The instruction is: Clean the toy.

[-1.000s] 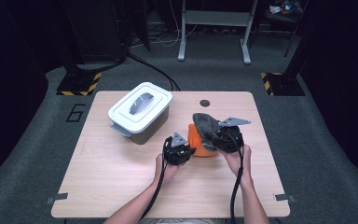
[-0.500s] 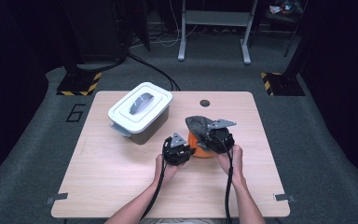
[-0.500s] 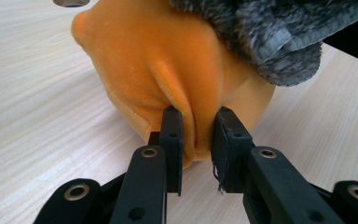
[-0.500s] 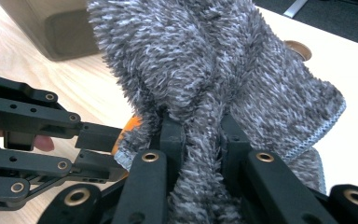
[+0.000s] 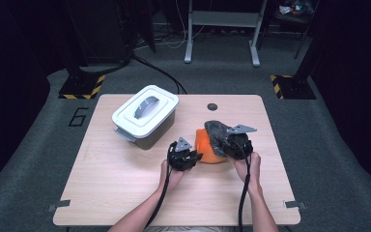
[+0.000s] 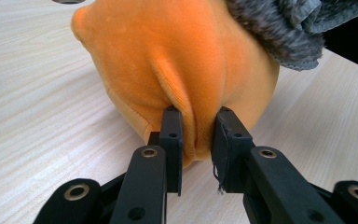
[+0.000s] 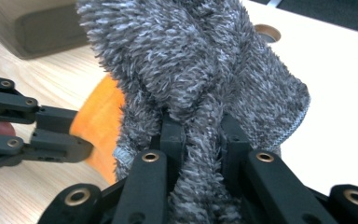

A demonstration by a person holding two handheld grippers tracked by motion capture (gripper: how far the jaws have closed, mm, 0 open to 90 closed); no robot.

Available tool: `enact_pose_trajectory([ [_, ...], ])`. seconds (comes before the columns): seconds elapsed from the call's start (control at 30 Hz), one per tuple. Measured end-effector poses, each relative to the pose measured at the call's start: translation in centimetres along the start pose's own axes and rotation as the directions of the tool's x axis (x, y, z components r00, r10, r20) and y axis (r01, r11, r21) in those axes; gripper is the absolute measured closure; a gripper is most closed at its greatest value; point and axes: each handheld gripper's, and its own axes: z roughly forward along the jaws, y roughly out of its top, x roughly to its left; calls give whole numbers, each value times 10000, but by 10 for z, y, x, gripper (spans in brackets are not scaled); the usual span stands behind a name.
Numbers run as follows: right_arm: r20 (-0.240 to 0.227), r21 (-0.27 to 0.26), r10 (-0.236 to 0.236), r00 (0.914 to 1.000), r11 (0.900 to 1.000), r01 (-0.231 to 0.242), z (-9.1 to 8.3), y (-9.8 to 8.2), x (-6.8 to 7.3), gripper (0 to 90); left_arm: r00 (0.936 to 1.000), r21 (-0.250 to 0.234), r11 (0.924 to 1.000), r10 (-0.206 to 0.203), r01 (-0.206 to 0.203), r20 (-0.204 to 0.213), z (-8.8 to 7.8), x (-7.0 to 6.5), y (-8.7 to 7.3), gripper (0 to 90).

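An orange plush cloth (image 5: pixel 206 147) (image 6: pixel 168 56) lies bunched on the wooden table (image 5: pixel 125 188), right of centre. My left gripper (image 5: pixel 189 155) (image 6: pixel 195 135) is shut on a fold at its near edge. A grey fluffy cloth (image 5: pixel 217 133) (image 7: pixel 200 60) hangs over the orange one, and my right gripper (image 5: pixel 229 142) (image 7: pixel 198 135) is shut on a bunch of it. In the right gripper view the left gripper's jaws come in from the left against the orange cloth (image 7: pixel 100 121).
A white lidded box (image 5: pixel 145 116) with a grey handle stands at the table's back left. A round hole (image 5: pixel 212 106) sits in the tabletop near the far edge. Dark floor and stand legs surround the table.
The right gripper has moved a little left and nearer with the grey cloth, which now lies over the orange one. The left gripper has stayed put.
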Motion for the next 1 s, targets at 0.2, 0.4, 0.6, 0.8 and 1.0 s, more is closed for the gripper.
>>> enact_pose_trajectory([
  [0.2,286,155,355,9990,9992,-360,0,-9,-13,760,9999,-54,9999,-111,111,-40,0,1,-2,753],
  [0.4,489,339,759,9959,9964,-776,3,-22,-26,761,10000,-2,10000,-23,23,-1,0,1,-2,753],
  [0.6,690,785,1243,9898,9885,-1296,13,-33,-42,761,10000,-23,10000,-70,70,-24,0,1,-2,754],
  [0.8,812,1238,1510,9852,9793,-1603,26,-44,-49,761,10000,-7,10000,-66,66,-19,0,1,-2,753],
  [1.0,786,1567,1650,9831,9719,-1757,33,-50,-52,761,10000,-49,10000,-82,82,-52,0,2,-3,753],
])
